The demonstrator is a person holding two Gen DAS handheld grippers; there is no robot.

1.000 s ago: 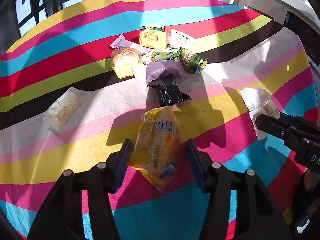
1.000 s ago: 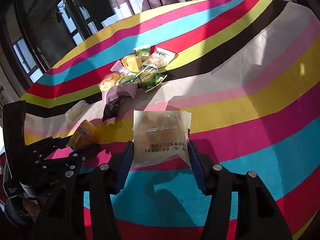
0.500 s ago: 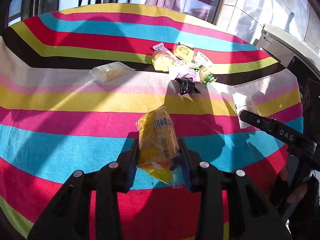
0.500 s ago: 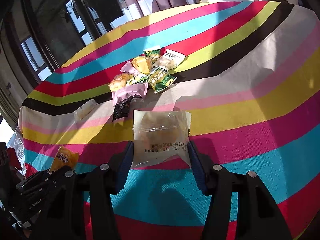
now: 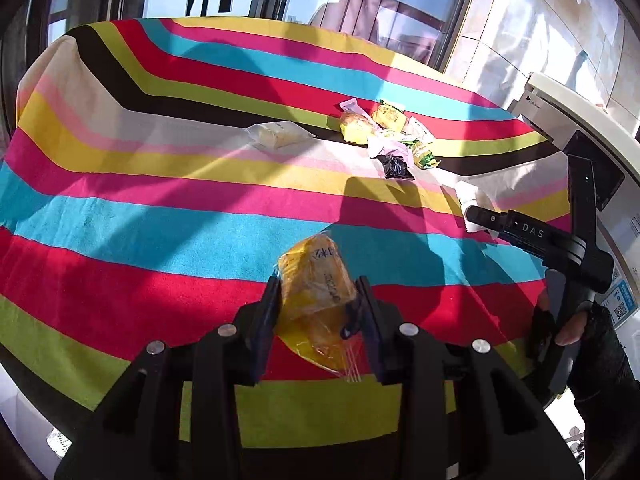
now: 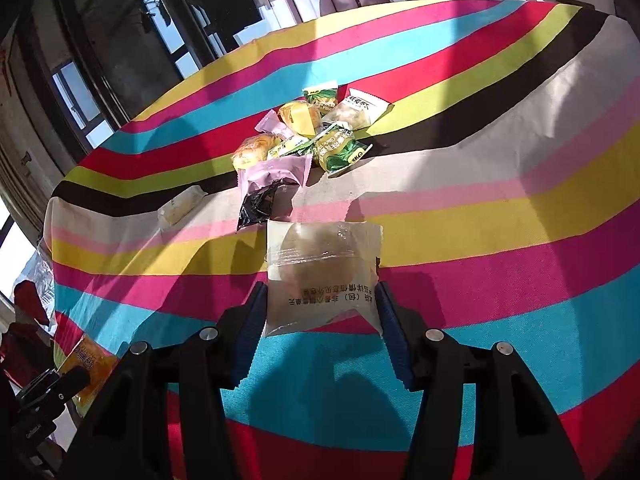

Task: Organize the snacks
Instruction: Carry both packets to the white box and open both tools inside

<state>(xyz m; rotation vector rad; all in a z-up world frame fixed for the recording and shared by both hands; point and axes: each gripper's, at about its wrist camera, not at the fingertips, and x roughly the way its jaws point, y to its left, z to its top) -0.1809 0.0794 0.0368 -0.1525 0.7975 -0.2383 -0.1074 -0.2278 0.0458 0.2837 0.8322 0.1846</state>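
- Yellow plastic was seen clamped between the pads of the left gripper (image 5: 318, 312): the yellow pack (image 5: 316, 300) was gripped at its lower half and held clear of the cloth (image 5: 160, 220).
- A second before, that pack had been framed loosely by wider jaws, close in front of the pile (image 5: 386, 136); by now the jaws had been drawn in onto it and the pack had been carried well back from the pile, toward the near edge of the table.
- The view had also been rolled, so that the stripes were seen running at a different slant.
- The right gripper (image 6: 320, 308) had not been moved: the clear pack (image 6: 324, 272) was held between its pads as before, above the pink and blue stripes.
- In the right wrist view the yellow pack (image 6: 86, 364) was seen low at the left, beyond the cloth's edge.
- The pale pack (image 5: 276, 134) was left lying alone on the cloth, apart from the pile.
- It was judged that two snacks had been taken out of the heap and that sorting had only begun, most packs being untouched.
- No bin or tray was seen, so the place meant for the yellow pack could not be told.
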